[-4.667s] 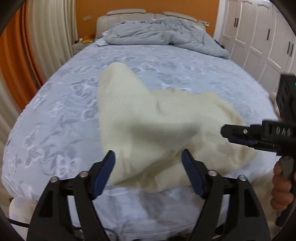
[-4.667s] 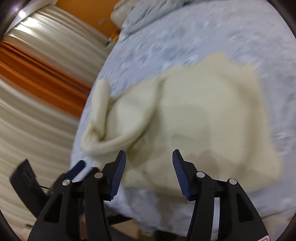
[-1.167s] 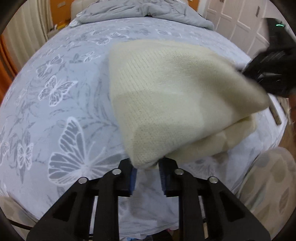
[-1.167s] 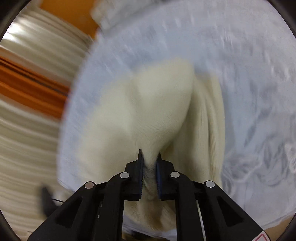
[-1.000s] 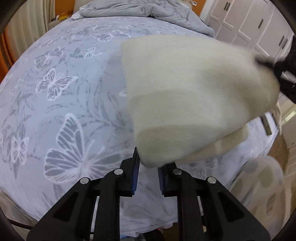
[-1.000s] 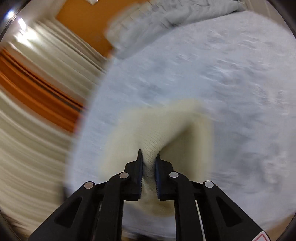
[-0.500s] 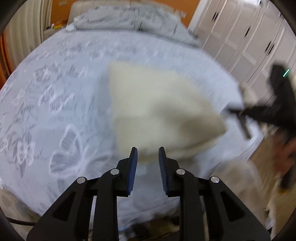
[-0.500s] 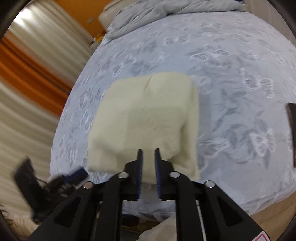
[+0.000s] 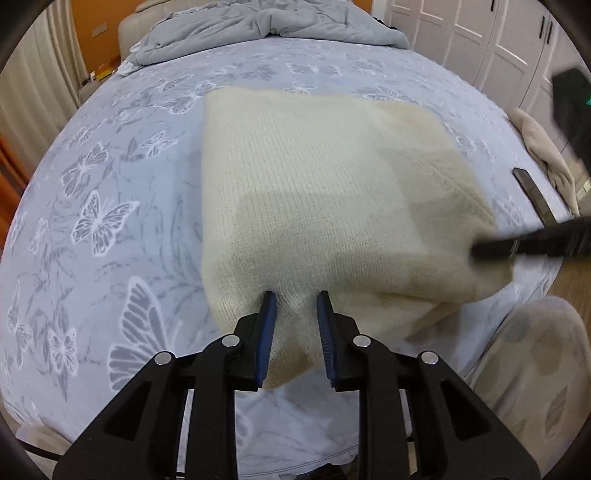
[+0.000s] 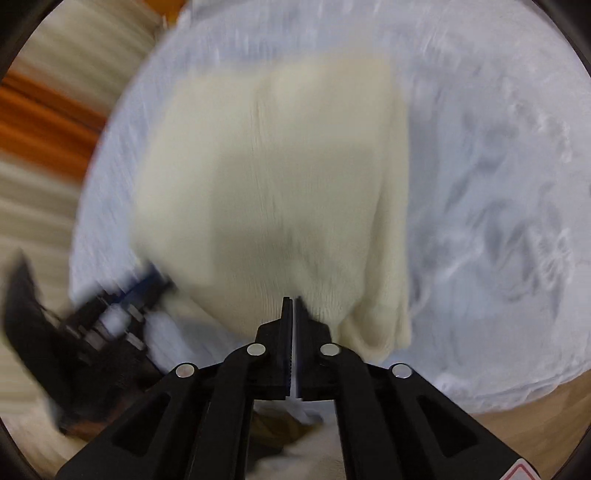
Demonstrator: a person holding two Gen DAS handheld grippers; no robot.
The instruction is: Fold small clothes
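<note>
A cream knitted garment (image 9: 325,192) lies folded into a rough rectangle near the front edge of the bed, also blurred in the right wrist view (image 10: 273,184). My left gripper (image 9: 293,299) is slightly open, its blue pads on either side of the garment's near left corner without pinching it. My right gripper (image 10: 293,301) is shut and empty, its tips at the garment's near edge. It shows as a dark blur at the garment's right corner in the left wrist view (image 9: 517,247).
The bed has a pale blue butterfly-print sheet (image 9: 110,206). A crumpled grey duvet (image 9: 266,18) lies at the headboard. A beige cloth (image 9: 543,151) and a dark flat strip (image 9: 535,195) lie at the bed's right edge. White wardrobe doors (image 9: 491,37) stand to the right.
Both grippers carried the garment's edge over and laid it down folded, then let go. The left jaws have opened a little; the right jaws have closed empty and the right view is moving fast.
</note>
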